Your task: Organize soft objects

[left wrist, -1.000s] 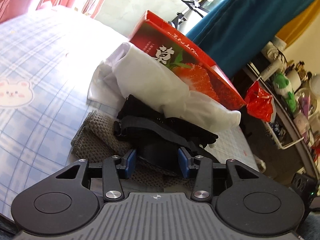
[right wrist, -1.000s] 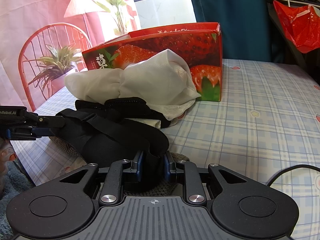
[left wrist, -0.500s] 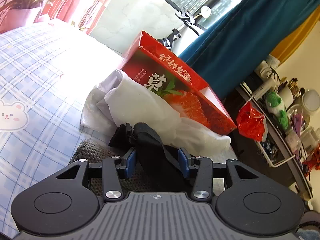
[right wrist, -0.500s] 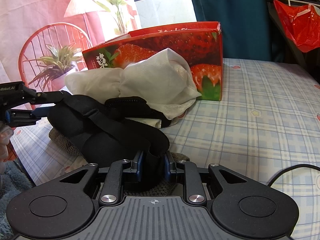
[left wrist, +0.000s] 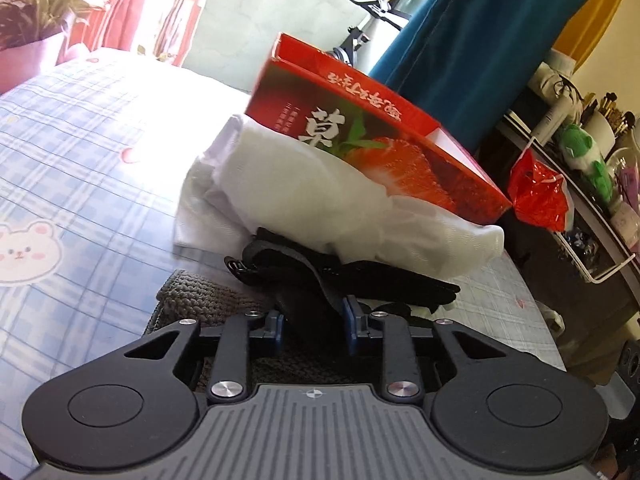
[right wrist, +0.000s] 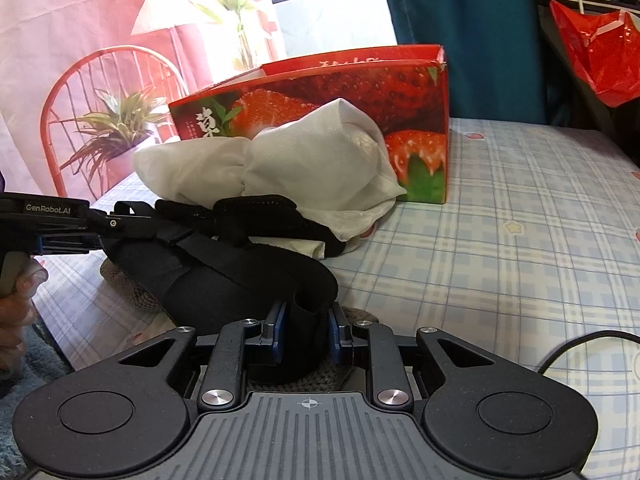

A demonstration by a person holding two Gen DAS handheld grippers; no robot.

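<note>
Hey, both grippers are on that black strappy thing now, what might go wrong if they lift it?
1. The black item lies partly under the white cloth, so lifting may drag the cloth along.
2. The cloth leans on the strawberry box; a tug might shift it.
3. The left gripper jaws are closing on just a strap, while the right gripper pinches a fold, so either could slip. The grey knit underneath may snag.

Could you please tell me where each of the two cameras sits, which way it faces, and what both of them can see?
Left wrist: on the left gripper, looking along its closing fingers, black padded item between them, toward the strawberry box.
Right wrist: on the right gripper, clamped on that black item's other end, facing the box front; the left gripper and the person's hand show at left.
Shared: black item, white cloth, box, grey knit piece, checked sheet.
</note>
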